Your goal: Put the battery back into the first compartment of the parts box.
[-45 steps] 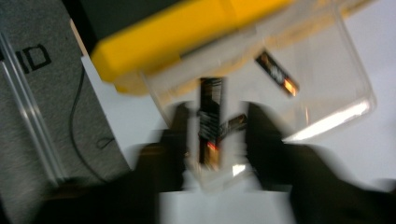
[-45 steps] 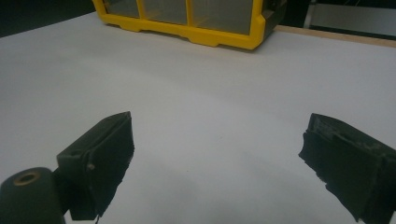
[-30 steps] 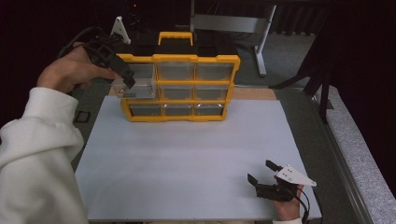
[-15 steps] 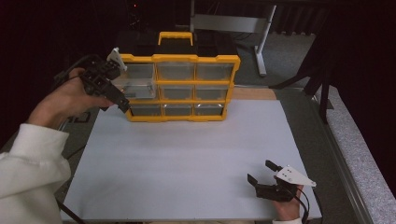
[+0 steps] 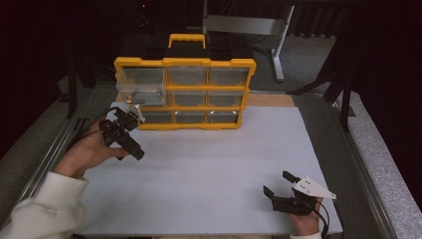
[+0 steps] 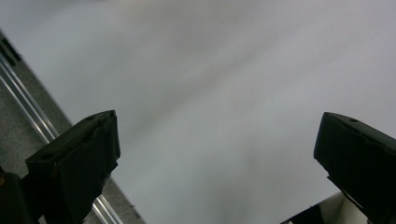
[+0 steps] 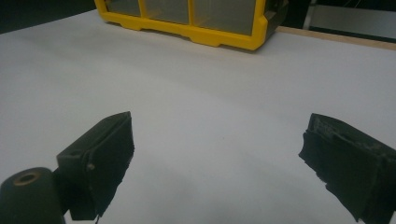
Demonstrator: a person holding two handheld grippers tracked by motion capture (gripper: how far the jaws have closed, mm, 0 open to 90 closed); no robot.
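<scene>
A yellow organizer [image 5: 185, 94] with clear drawers stands at the back of the white mat [image 5: 209, 164]. Its top-left drawer [image 5: 141, 88] sticks out toward me, with a few small items on its floor. My left gripper [image 5: 125, 134] hovers over the mat's left side, just in front of the organizer's lower left corner. In the left gripper view that gripper [image 6: 219, 122] is open wide, with only bare mat between the jaws. My right gripper [image 5: 278, 183] rests near the front right of the mat, open and holding nothing [image 7: 219, 123]. The organizer [image 7: 187, 21] shows far ahead of it.
Metal rails [image 5: 50, 159] run along both sides of the table. A wooden strip [image 5: 271, 99] lies behind the mat at the right. A grey desk frame [image 5: 249, 25] stands in the dark beyond the organizer.
My left gripper has come away from the top-left drawer, moving down and toward me to the mat's left side. The drawer stays pulled out. The right gripper has not moved.
</scene>
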